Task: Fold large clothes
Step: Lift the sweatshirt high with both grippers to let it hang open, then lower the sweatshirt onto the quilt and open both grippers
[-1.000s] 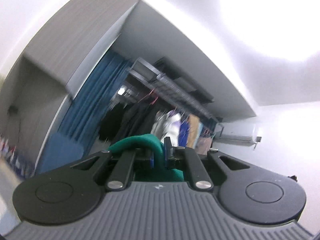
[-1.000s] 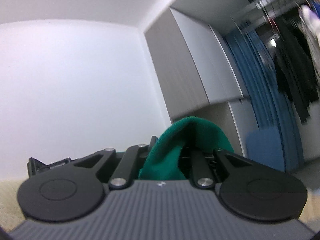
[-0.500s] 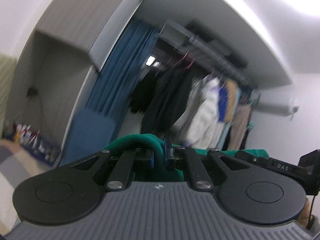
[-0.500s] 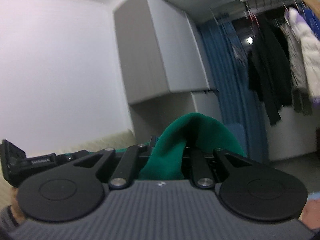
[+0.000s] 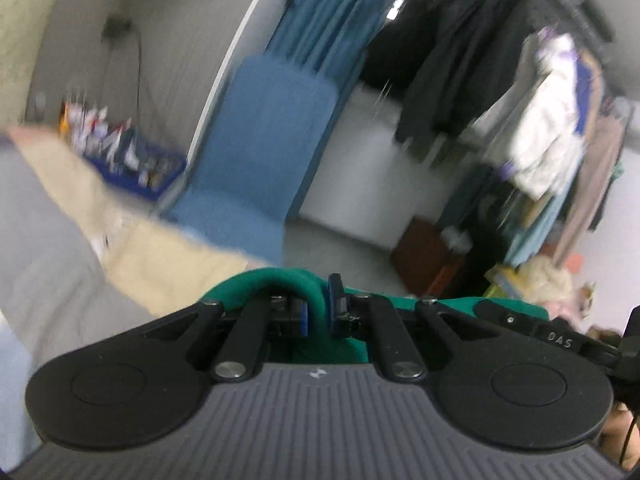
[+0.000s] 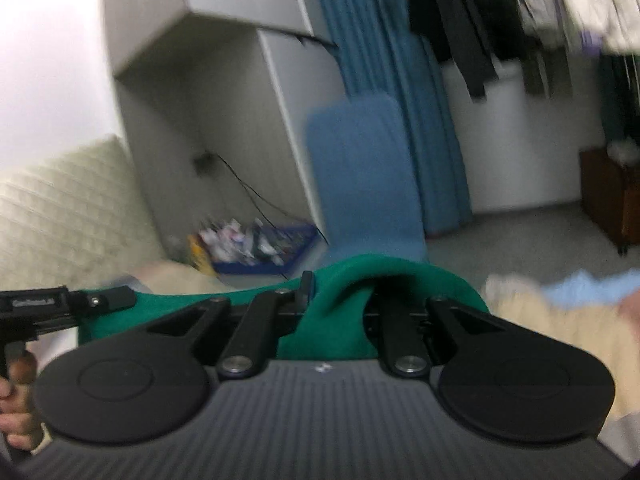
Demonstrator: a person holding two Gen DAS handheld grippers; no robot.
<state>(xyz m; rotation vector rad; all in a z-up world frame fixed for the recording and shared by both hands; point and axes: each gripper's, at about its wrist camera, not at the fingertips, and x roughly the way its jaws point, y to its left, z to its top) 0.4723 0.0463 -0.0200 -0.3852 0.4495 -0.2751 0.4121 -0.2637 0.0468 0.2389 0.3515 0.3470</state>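
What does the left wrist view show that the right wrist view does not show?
Only the left wrist view shows the pale hanging jackets on the rack and the right gripper's body marked DAS. Only the right wrist view shows the quilted cream cushion and the light blue cloth. Both show the green garment pinched in a shut gripper, left gripper and right gripper, plus the blue chair and blue curtain.
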